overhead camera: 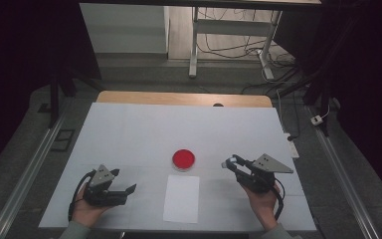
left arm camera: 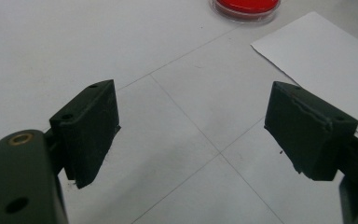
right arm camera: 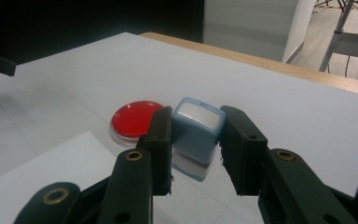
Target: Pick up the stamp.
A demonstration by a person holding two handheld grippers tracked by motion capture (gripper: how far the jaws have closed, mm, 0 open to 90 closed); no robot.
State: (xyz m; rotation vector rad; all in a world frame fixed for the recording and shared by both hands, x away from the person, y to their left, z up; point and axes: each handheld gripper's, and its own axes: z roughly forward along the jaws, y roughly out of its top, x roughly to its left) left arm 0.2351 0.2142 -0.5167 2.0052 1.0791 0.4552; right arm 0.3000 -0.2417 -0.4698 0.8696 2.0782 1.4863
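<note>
stamp (right arm camera: 196, 133): a light blue block with a pale top face, clamped between the two black jaws of the right gripper (right arm camera: 196, 149); the grip sits on its side walls, so the face at the far end is left free for inking or pressing. It is carried clear of the table, judging by the shadow under it.
right gripper: closed on the stamp, pads pressed to both sides; in the high view it (overhead camera: 233, 163) is held above the table to the right of the ink pad, its nose pointed left towards it.
ink pad (overhead camera: 183, 159): a round red dish, set on the table just beyond the far edge of the paper, midway between the two hands; placed there, it can be reached before the paper in one short sweep. Judged the next stop for the stamp.
paper (overhead camera: 181, 198): a white sheet laid flat at the near middle of the table, close to the person; likely where the print is meant to land.
left gripper (left arm camera: 191, 130): jaws stood wide apart, nothing between them; only bare table is seen in the gap. In the high view it (overhead camera: 129, 189) is rested low at the near left, pointed towards the paper, probably kept ready to hold the sheet down.
table (overhead camera: 129, 129): white covered top, a wooden edge shown at the far side.
</note>
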